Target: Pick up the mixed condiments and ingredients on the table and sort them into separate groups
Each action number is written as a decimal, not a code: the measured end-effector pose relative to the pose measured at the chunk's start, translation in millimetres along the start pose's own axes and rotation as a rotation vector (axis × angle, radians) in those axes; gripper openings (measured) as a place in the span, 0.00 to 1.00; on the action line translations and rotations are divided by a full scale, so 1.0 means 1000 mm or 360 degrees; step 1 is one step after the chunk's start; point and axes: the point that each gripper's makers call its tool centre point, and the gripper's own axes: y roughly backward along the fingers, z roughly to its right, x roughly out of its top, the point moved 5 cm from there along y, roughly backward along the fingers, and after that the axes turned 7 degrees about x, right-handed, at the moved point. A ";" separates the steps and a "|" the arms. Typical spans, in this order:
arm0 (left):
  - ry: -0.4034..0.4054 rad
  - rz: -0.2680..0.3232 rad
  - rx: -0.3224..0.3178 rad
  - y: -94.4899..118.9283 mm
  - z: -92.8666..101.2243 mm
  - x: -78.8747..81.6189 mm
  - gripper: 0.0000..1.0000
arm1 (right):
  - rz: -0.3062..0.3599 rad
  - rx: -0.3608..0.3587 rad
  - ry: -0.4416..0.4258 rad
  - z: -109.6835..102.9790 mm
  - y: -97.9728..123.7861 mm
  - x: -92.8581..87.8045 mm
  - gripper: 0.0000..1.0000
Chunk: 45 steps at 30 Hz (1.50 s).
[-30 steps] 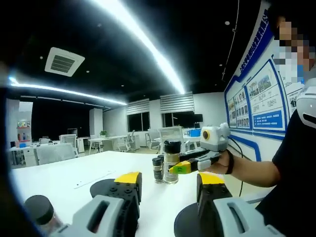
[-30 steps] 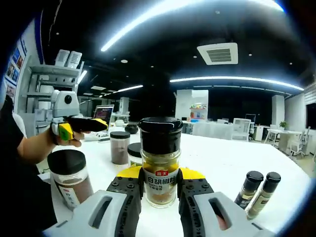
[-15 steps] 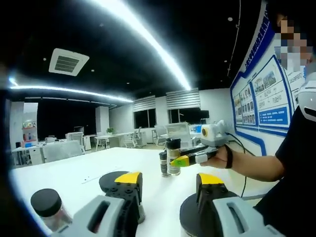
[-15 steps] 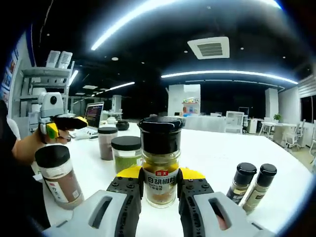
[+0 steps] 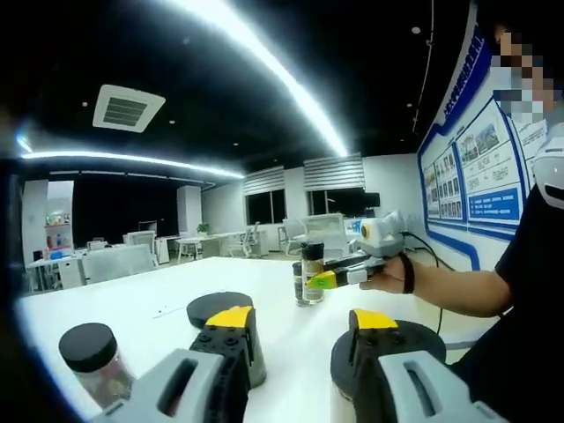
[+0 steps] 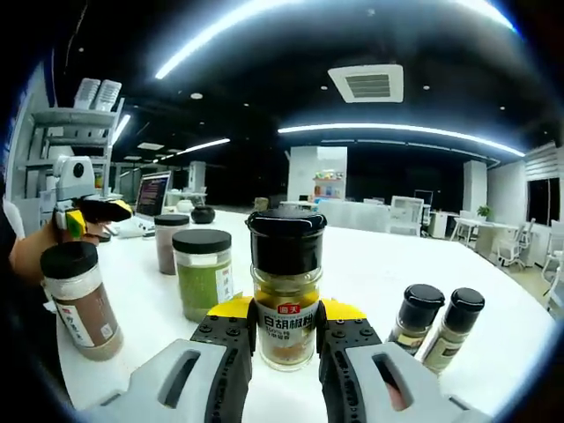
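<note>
Currently the right gripper [image 6: 284, 330] is clamping a white-pepper shaker [image 6: 285, 286] between its jaws, gripping the glass body low down so the black cap stands clear and upright; in the left gripper view the same gripper [image 5: 319, 280] is carrying that shaker [image 5: 311, 271] just beside a smaller dark-capped bottle on the white table [image 5: 132, 308].

That placement is judged deliberate: two slim grinder bottles [image 6: 435, 324] are standing touching one another to the right of the held shaker, and the shaker is most likely being brought over to join them as one group of small bottles. Whether its base is resting on the table or hanging just above cannot be told.

Well apart, on the other side, the wider jars are forming a separate cluster: a green-powder jar [image 6: 203, 271], a brown-powder jar [image 6: 167, 241] behind it and a labelled spice jar [image 6: 79, 298] nearest the camera.

The left gripper [image 5: 300, 330] is standing with its jaws parted and nothing between them. Black jar lids [image 5: 218, 308] are sitting just beyond its tips, and a dark-capped jar [image 5: 95, 361] is standing off to its left, so it is judged to be waiting over the next candidates.
</note>
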 end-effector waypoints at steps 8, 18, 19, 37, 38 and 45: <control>-0.0005 -0.0006 0.0001 0.001 0.000 -0.002 0.42 | -0.0020 -0.0038 -0.0047 0.008 -0.003 -0.006 0.28; 0.0084 0.0043 -0.0046 0.006 0.002 0.006 0.41 | -0.0023 -0.0154 -0.0094 0.027 -0.004 -0.010 0.28; 0.0087 0.0043 -0.0049 0.006 0.003 0.006 0.41 | -0.0025 -0.0163 -0.0098 0.027 -0.004 -0.011 0.28; 0.0052 0.0004 -0.0070 0.006 0.007 0.003 0.42 | -0.0121 -0.0279 -0.0117 0.038 -0.018 -0.031 0.28; 0.0050 0.0001 -0.0068 0.006 0.007 0.002 0.42 | -0.0119 -0.0277 -0.0112 0.038 -0.020 -0.032 0.28; 0.0058 -0.0006 -0.0062 0.006 0.006 -0.001 0.42 | -0.0144 -0.0298 -0.0095 0.042 -0.022 -0.036 0.28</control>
